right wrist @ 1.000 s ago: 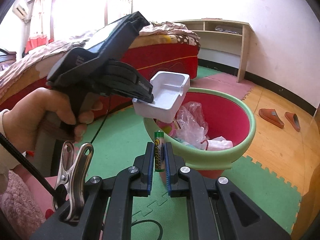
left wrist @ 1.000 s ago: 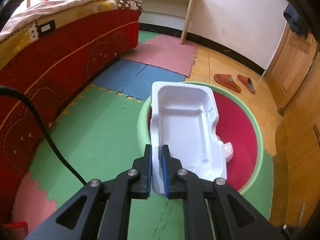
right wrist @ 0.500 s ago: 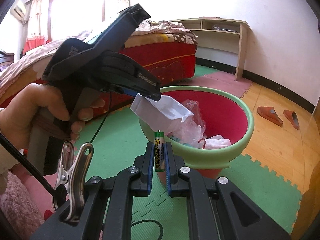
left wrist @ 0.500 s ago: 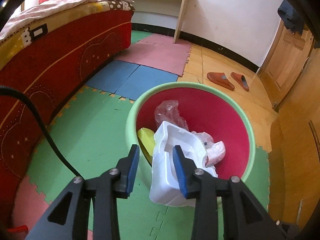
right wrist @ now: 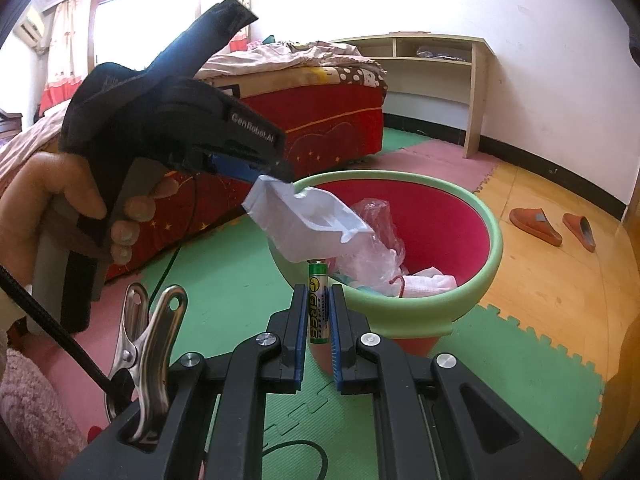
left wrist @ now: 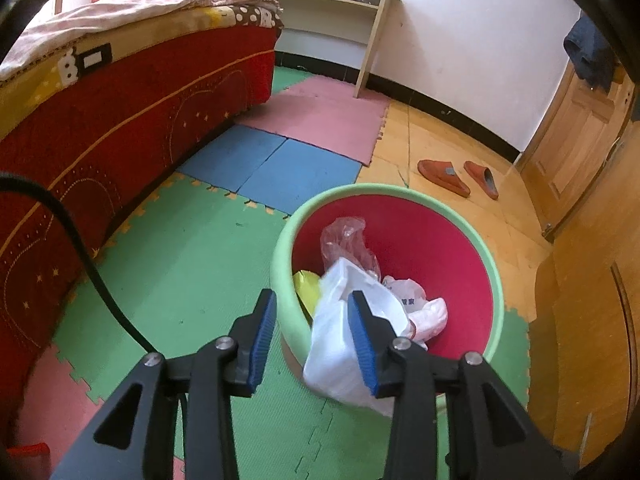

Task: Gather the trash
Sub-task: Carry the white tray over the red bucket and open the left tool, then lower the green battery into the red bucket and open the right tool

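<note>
Trash first: white plastic tray (left wrist: 340,344) hangs blurred over the near rim of the green basin (left wrist: 494,280), one end above the trash inside, the other outside the rim. Left gripper (left wrist: 312,340) jaws have just been opening and now stand apart; tray sits between the pads, against the right one, clear of the left, so not clamped. Right view shows the tray (right wrist: 308,216) tilted, its upper corner at the tip of the left gripper (right wrist: 264,168), which a hand (right wrist: 60,196) holds by the grip. Right gripper (right wrist: 318,320) is closed on a green battery (right wrist: 318,300), upright between the pads, just short of the basin's near side. Metal clip (right wrist: 148,344) and black cable (right wrist: 48,328) sit at lower left of that view. Inside the red-lined basin: clear plastic bag (left wrist: 348,240), yellow wrapper (left wrist: 306,284), white crumpled wrapper (left wrist: 420,304). Floor is green, blue and pink foam mats (left wrist: 192,264). Red bed (left wrist: 120,120) left, slippers (left wrist: 456,176) on wood floor beyond, shelf unit (left wrist: 332,4) at far wall.
</note>
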Action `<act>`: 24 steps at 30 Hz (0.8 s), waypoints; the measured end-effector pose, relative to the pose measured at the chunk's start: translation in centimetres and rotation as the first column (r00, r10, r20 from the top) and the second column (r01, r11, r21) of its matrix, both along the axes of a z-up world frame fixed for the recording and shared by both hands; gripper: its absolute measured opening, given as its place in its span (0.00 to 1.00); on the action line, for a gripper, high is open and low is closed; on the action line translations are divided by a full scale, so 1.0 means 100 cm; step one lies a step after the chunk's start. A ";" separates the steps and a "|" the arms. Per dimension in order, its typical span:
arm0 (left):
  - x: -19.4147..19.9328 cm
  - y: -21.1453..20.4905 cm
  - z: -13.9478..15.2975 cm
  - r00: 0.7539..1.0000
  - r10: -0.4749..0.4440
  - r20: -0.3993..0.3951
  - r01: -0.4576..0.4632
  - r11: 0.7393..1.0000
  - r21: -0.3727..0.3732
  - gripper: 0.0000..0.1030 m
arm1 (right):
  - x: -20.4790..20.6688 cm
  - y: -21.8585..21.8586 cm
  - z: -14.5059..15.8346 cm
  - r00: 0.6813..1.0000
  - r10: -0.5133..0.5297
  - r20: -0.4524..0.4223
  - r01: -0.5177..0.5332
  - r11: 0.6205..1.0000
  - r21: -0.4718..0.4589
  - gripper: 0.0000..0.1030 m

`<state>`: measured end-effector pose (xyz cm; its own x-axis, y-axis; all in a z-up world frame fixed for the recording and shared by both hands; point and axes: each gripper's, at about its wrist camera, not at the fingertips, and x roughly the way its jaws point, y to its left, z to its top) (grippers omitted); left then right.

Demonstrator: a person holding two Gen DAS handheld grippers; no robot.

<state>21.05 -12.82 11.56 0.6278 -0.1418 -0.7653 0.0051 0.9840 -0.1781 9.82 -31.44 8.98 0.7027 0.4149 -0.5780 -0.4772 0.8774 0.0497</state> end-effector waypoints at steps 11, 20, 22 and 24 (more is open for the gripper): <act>-0.012 0.002 0.002 1.000 -0.016 0.008 0.016 1.000 0.023 0.39 | 0.004 -0.005 0.001 1.000 -0.025 0.000 0.025 1.000 0.015 0.11; -0.041 0.029 -0.013 1.000 0.001 -0.013 0.000 0.998 0.058 0.39 | 0.027 -0.015 0.004 0.996 -0.087 0.006 0.086 0.996 0.036 0.11; -0.049 0.035 -0.018 1.000 0.005 -0.016 -0.004 0.998 0.061 0.39 | 0.035 -0.017 0.002 0.995 -0.099 -0.001 0.099 0.994 0.041 0.11; -0.057 0.040 -0.024 1.000 0.010 -0.027 -0.008 0.998 0.059 0.39 | 0.042 -0.017 -0.002 0.994 -0.108 -0.008 0.108 0.993 0.040 0.11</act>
